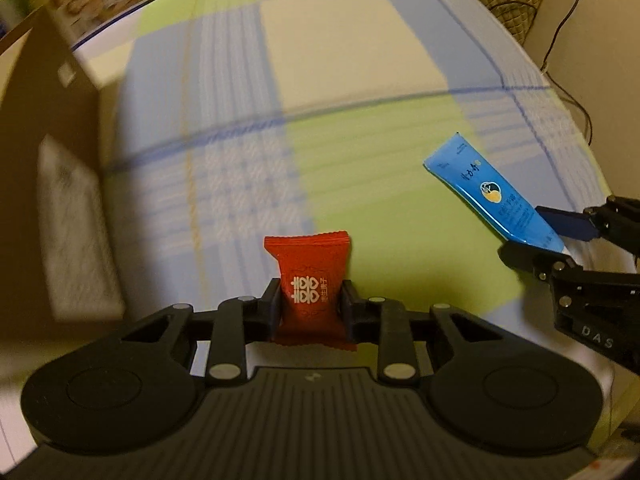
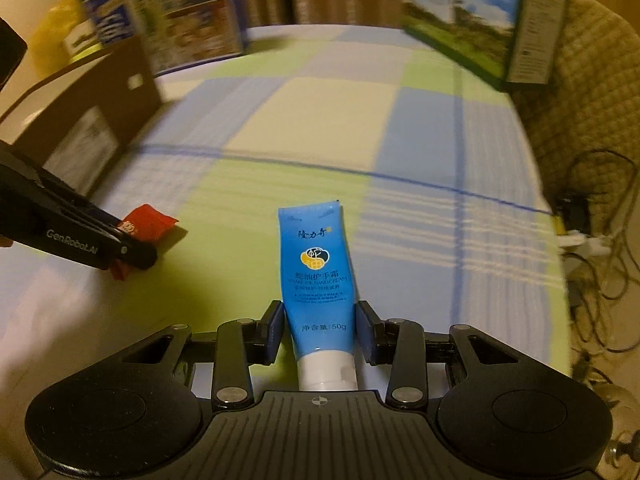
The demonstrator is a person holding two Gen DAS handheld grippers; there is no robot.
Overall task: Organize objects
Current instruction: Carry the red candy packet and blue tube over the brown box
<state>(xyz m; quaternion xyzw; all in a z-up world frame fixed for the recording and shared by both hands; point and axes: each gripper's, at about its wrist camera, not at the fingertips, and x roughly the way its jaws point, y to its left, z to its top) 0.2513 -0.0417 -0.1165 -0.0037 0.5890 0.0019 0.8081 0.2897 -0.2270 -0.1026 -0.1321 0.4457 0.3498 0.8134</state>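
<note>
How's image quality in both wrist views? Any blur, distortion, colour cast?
Left wrist view: the red foil candy packet in the left gripper is sharp, while the checked tablecloth and brown cardboard box are motion-smeared. Right wrist view: the blue hand-cream tube in the right gripper has readable print; background boxes are streaked. Both views: fisheye bowing, dark corners, warm dim yellowish light.

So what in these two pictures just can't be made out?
- Brown box, left wrist view: inside hidden by its wall; label blurred.
- Printed cartons, right wrist view: text motion-blurred.
- Red packet: lower end hidden behind the left gripper.
- Blue tube: cap end cut off by the right gripper body.
</note>
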